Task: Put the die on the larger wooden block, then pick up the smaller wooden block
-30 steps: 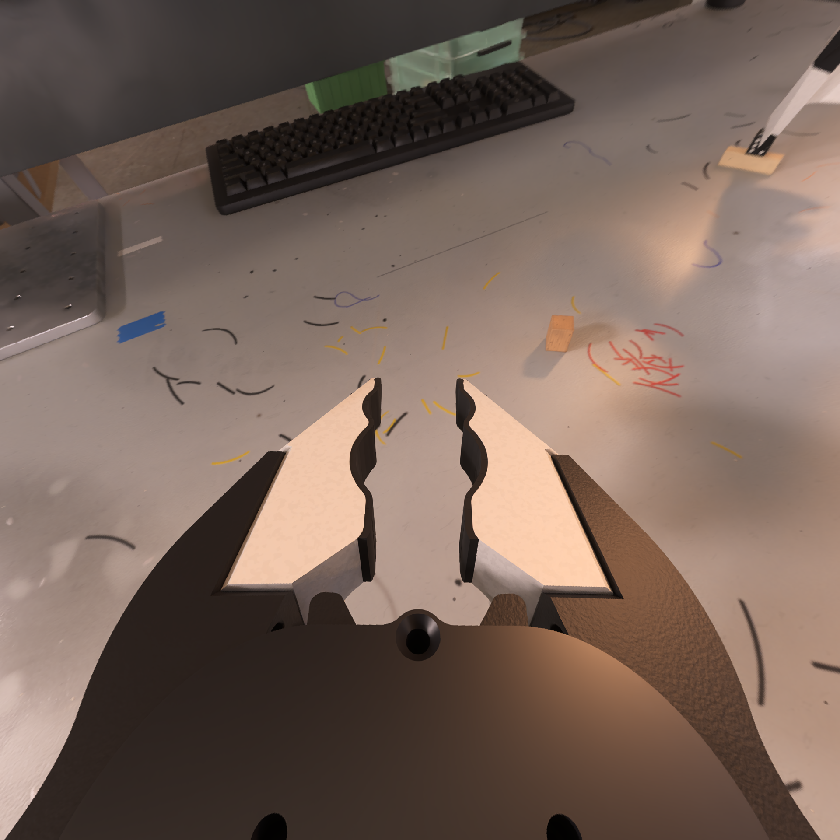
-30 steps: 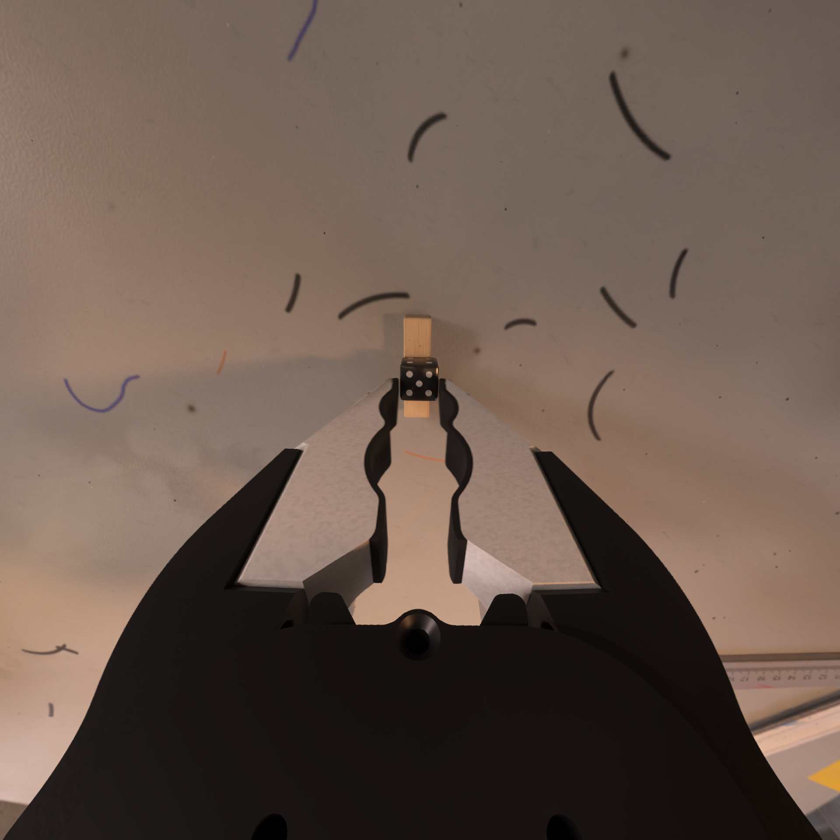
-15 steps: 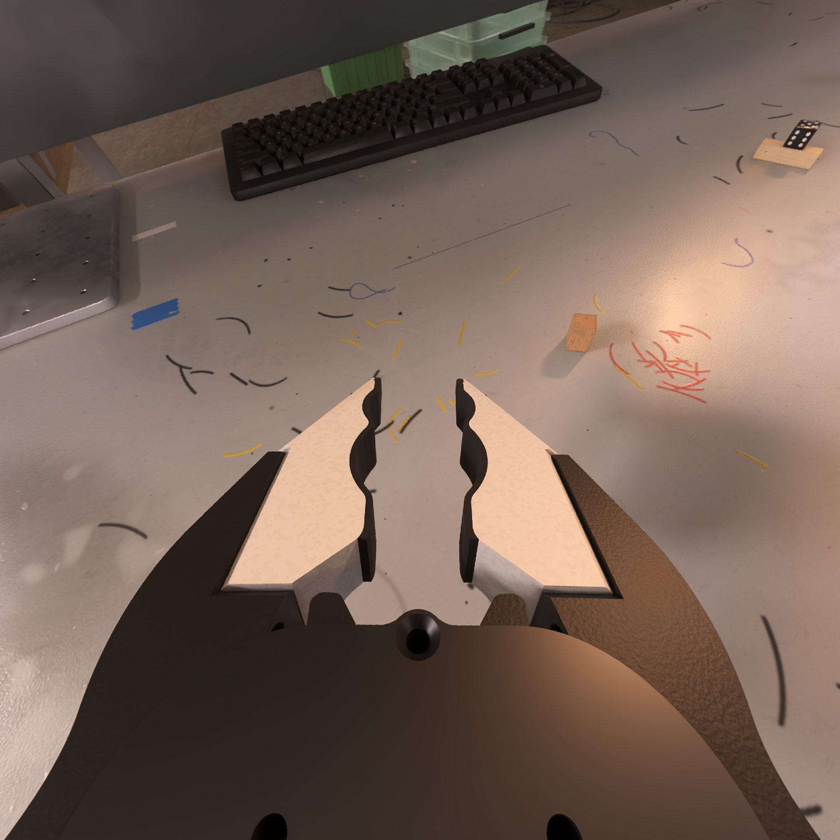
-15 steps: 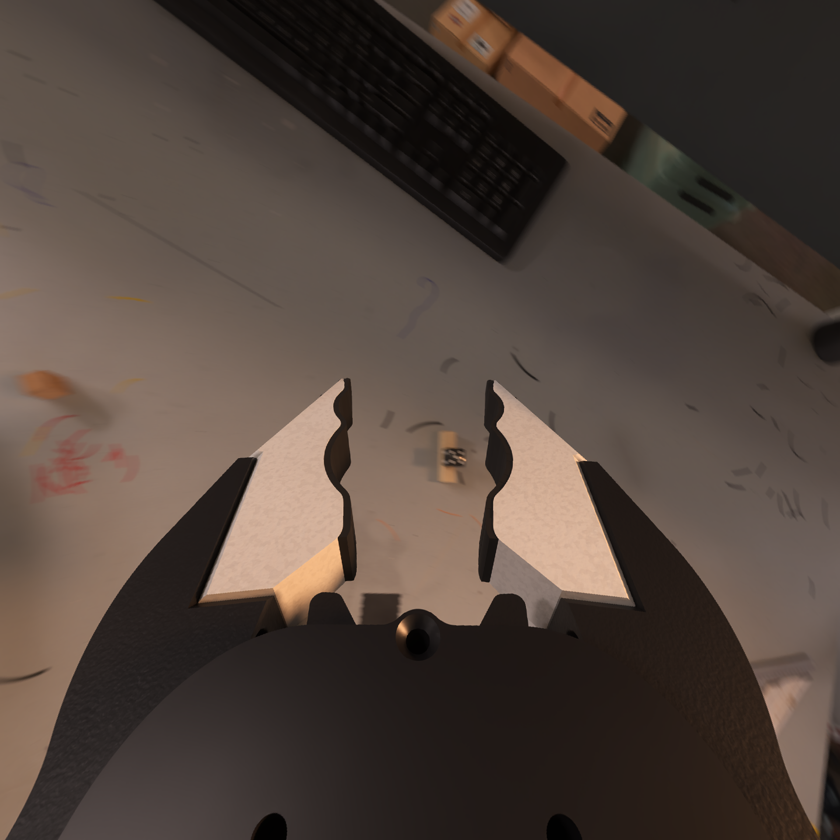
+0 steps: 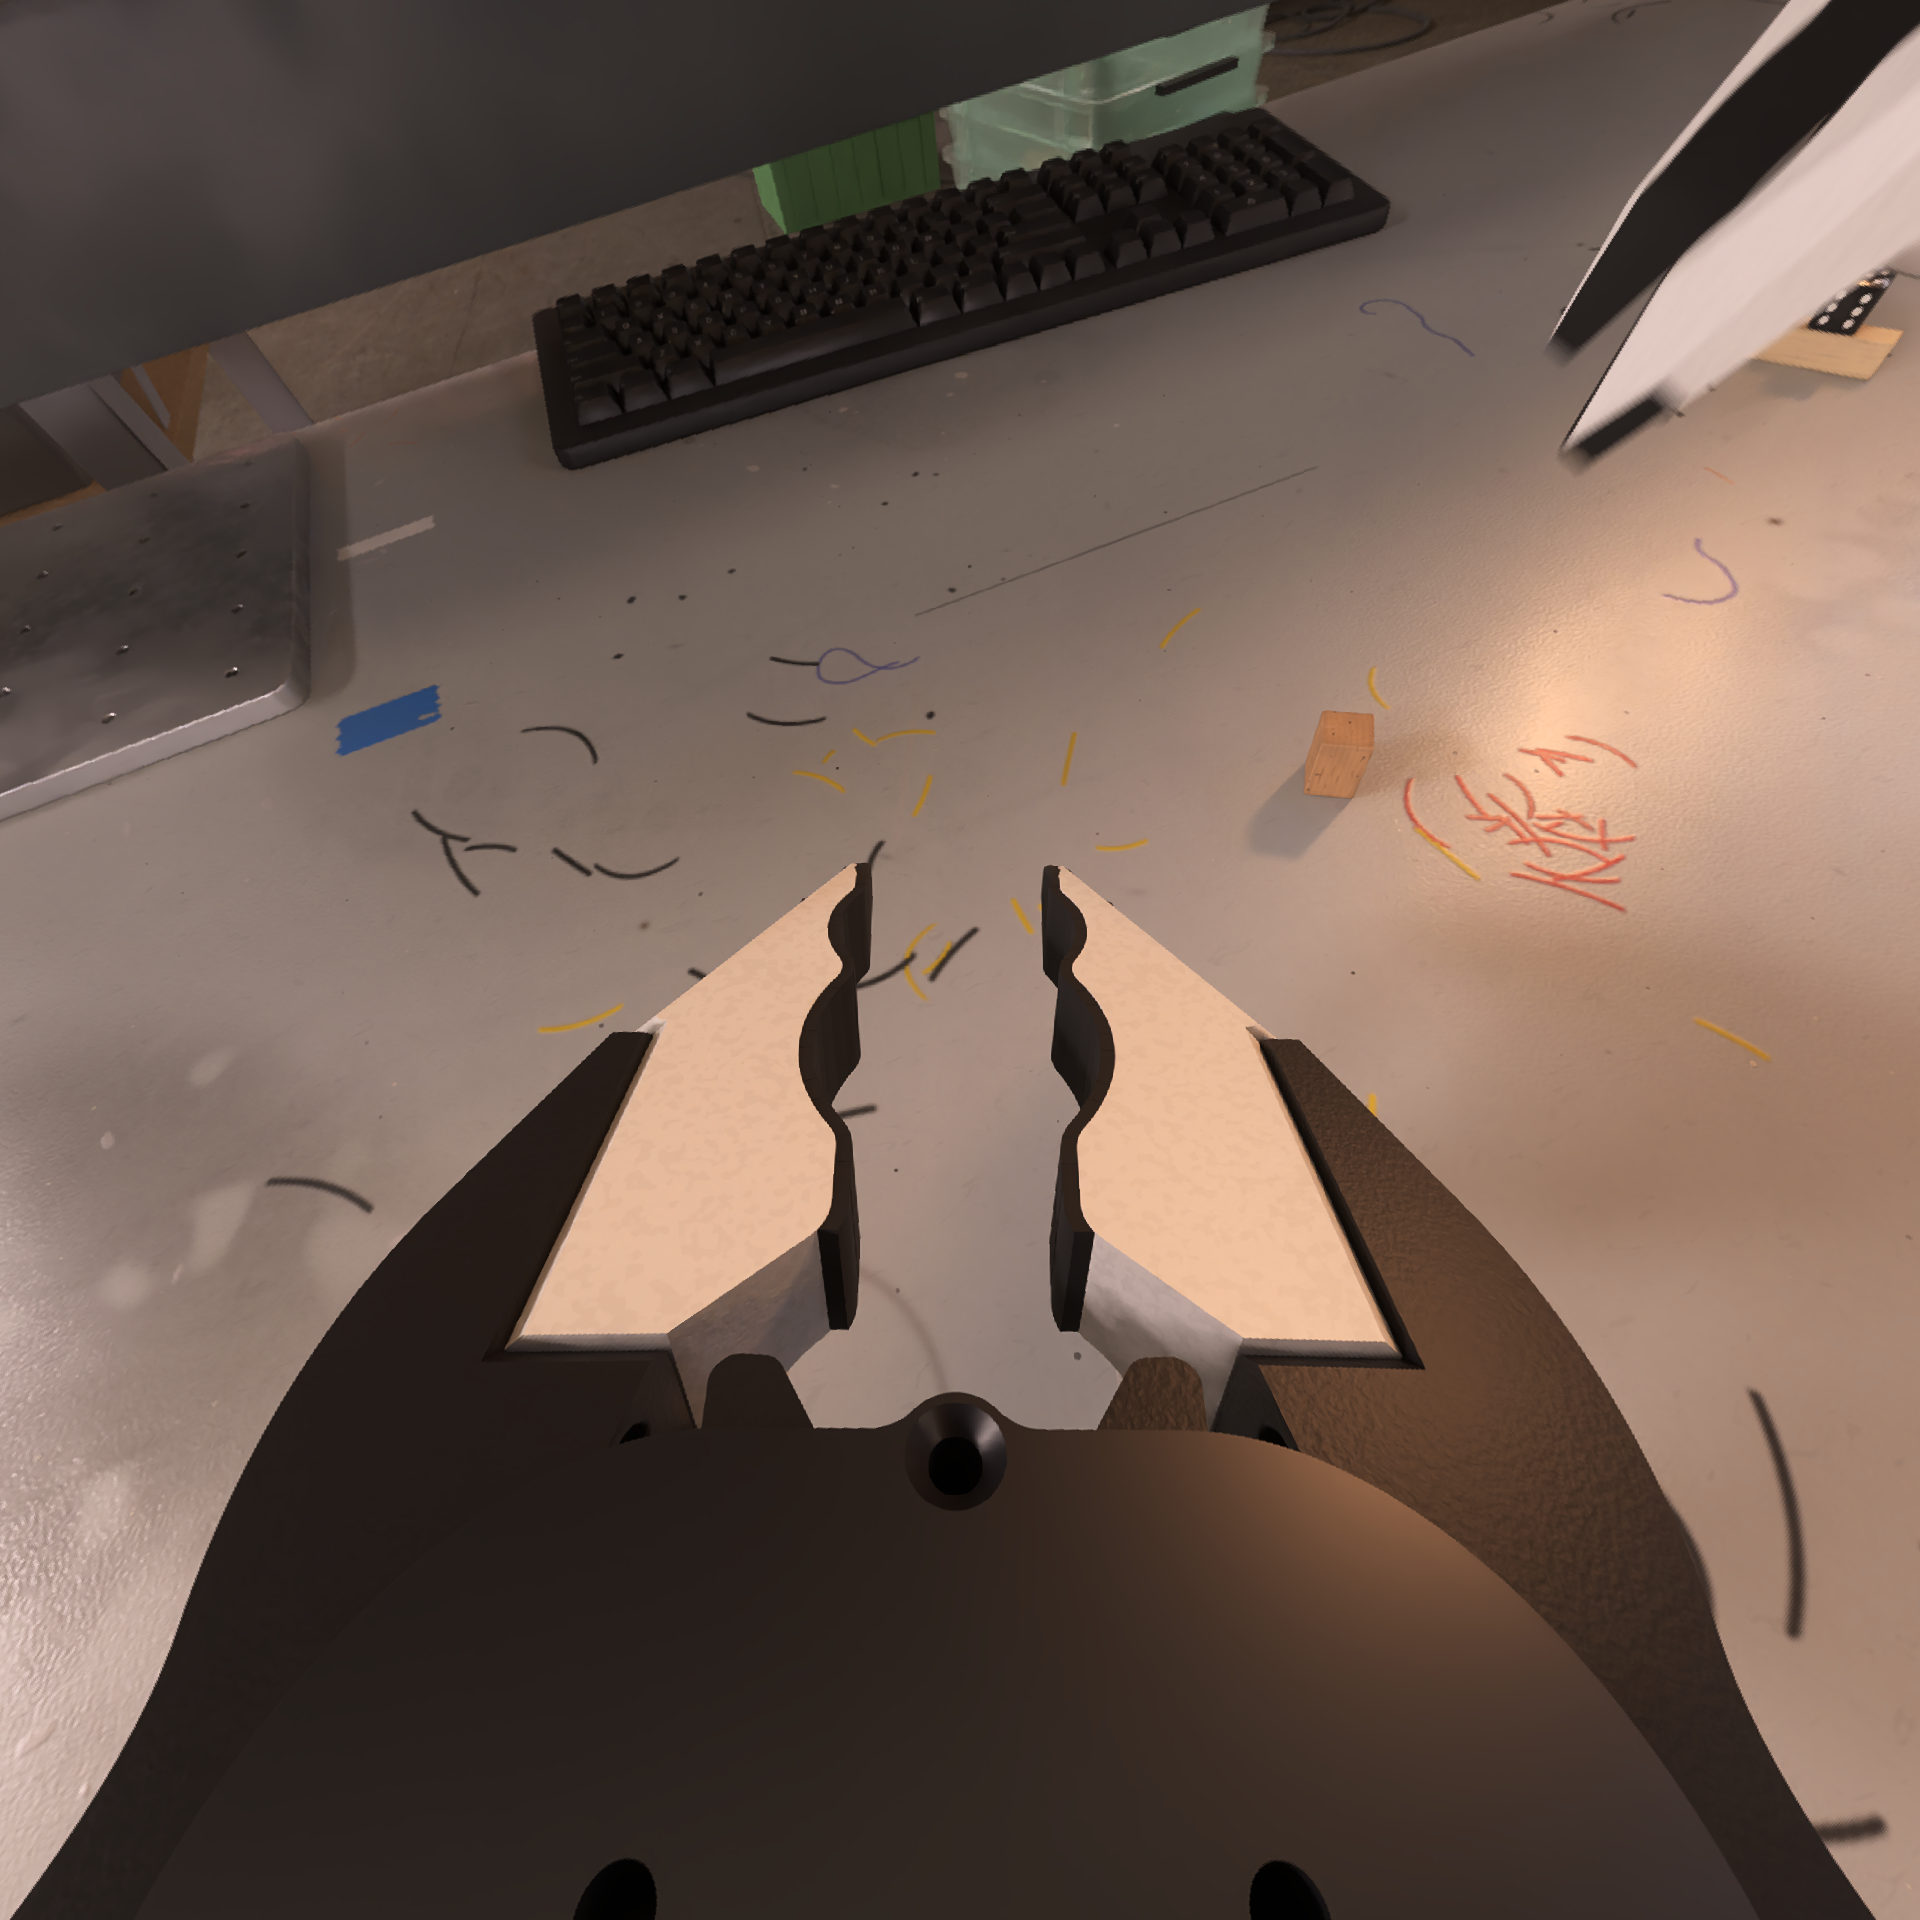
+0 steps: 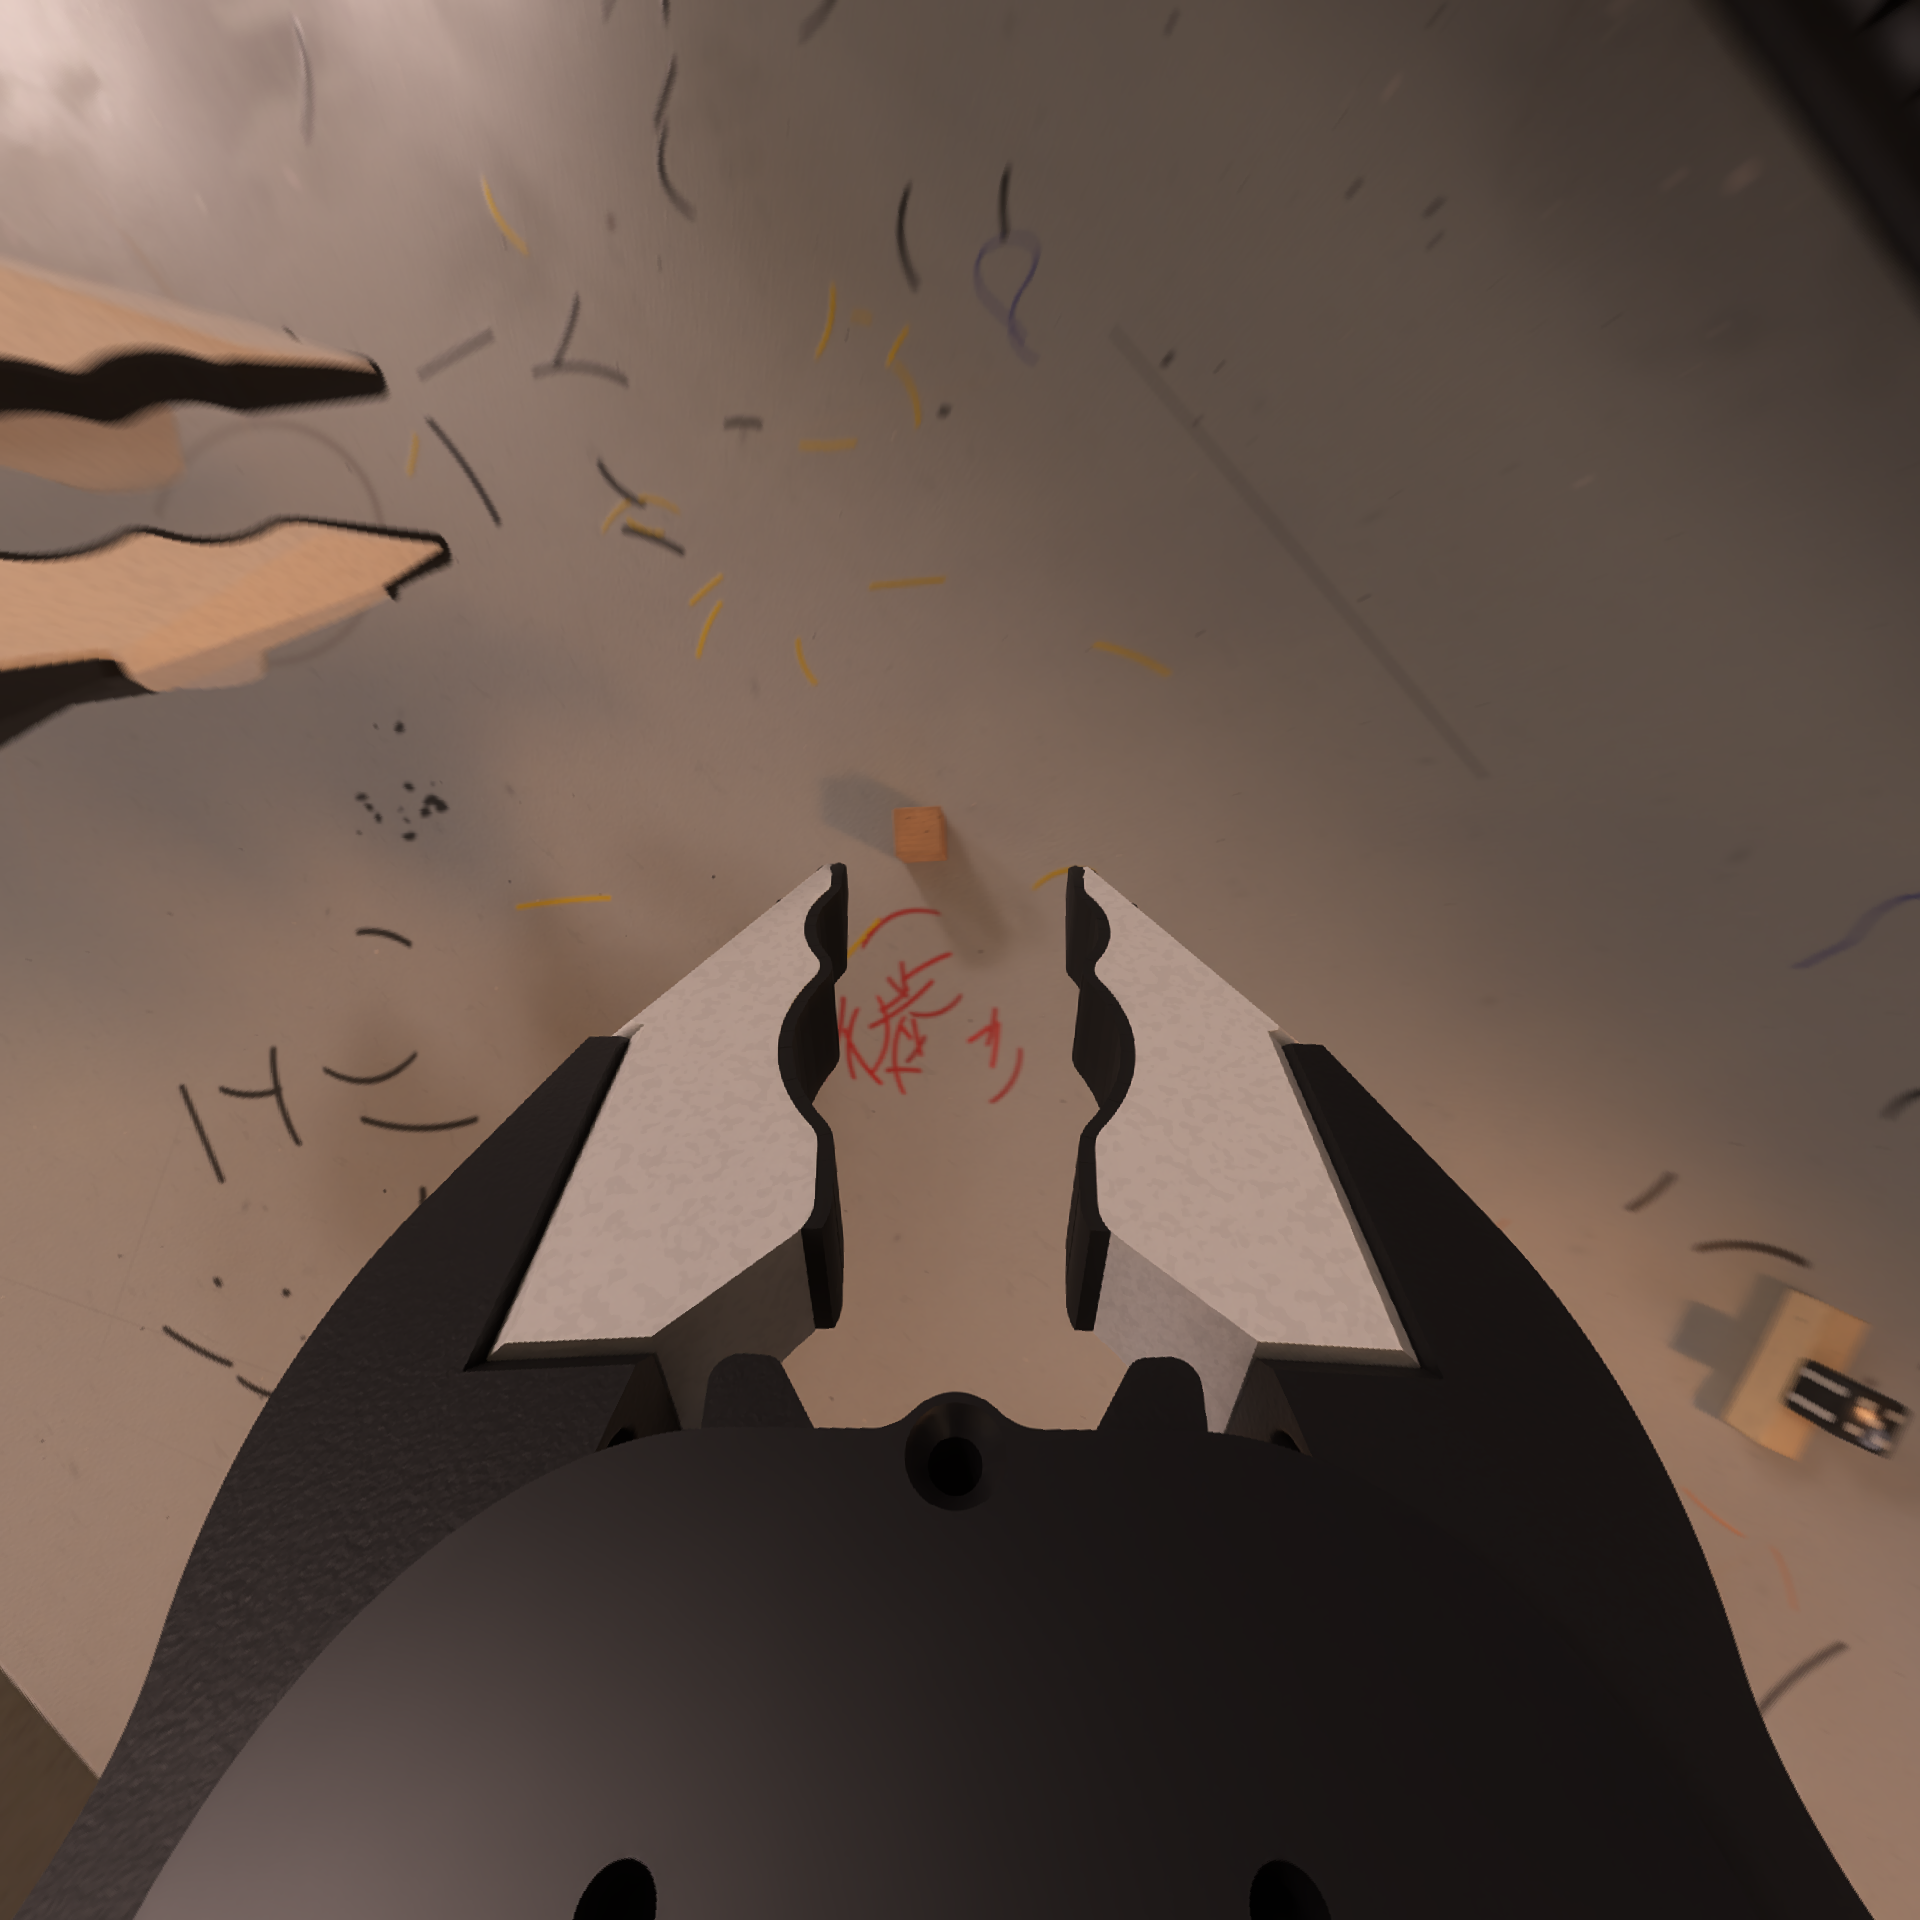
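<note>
The black die (image 6: pixel 1844 1405) rests on the larger flat wooden block (image 6: pixel 1792 1377) at the lower right of the right wrist view; both also show at the far right of the left wrist view, die (image 5: pixel 1849 312) on block (image 5: pixel 1834 351). The smaller wooden block (image 6: pixel 920 834) stands on the table just beyond my right gripper (image 6: pixel 956 883), which is open and empty. In the left wrist view the small block (image 5: pixel 1340 753) lies ahead to the right. My left gripper (image 5: pixel 954 883) is open and empty above the table.
A black keyboard (image 5: pixel 956 270) lies at the back. A grey metal plate (image 5: pixel 145 623) sits at the left with blue tape (image 5: pixel 390 719) near it. Red scribbles (image 5: pixel 1538 831) mark the table beside the small block. The left gripper's fingers (image 6: pixel 229 592) show at the left of the right wrist view.
My right gripper let go of the die on the larger block, opened, and swung away to face the smaller block. The left gripper stayed open and drifted slightly.
</note>
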Motion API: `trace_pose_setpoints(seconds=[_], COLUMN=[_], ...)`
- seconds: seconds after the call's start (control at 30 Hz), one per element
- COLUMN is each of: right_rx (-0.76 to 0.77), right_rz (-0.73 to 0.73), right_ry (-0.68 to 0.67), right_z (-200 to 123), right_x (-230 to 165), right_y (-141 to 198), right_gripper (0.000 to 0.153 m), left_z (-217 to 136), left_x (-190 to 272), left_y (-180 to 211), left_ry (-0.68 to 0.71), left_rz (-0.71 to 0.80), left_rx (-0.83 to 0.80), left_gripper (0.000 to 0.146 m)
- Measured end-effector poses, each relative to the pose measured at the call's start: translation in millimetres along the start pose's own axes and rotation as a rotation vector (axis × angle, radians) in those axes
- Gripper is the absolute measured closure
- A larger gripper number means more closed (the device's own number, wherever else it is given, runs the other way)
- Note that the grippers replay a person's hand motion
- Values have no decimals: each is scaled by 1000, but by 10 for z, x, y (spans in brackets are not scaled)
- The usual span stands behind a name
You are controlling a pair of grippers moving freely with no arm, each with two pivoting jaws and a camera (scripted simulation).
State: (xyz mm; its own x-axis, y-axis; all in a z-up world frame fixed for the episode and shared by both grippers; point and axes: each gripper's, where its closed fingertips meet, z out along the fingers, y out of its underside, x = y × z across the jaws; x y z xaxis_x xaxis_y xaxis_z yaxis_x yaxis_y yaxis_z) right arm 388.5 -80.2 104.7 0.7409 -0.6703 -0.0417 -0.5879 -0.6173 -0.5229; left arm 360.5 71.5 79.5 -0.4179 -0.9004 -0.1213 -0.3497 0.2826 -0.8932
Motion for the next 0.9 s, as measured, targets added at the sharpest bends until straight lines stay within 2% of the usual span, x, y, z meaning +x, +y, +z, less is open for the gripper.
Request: trace_pose_setpoints(seconds=[0.23, 0.43, 0.6, 0.7, 0.9], right_rx=[-193, -287, -288, -282, -264], right_rz=[1, 41, 28, -9, -110], right_ry=[41, 59, 68, 62, 60], right_z=[622, 813, 843, 857, 863], right_x=[-83, -10, 23, 6, -113], right_y=[223, 360, 393, 375, 343], right_gripper=[103, 100, 110, 123, 139], left_z=[-34, -48, -52, -41, -14], left_x=[26, 41, 66, 80, 86], left_y=[-30, -44, -55, -42, -10], left_ry=[7, 12, 20, 21, 23], left_rz=[13, 18, 25, 35, 42], left_rx=[9, 12, 17, 12, 1], left_gripper=[113, 113, 113, 113, 113])
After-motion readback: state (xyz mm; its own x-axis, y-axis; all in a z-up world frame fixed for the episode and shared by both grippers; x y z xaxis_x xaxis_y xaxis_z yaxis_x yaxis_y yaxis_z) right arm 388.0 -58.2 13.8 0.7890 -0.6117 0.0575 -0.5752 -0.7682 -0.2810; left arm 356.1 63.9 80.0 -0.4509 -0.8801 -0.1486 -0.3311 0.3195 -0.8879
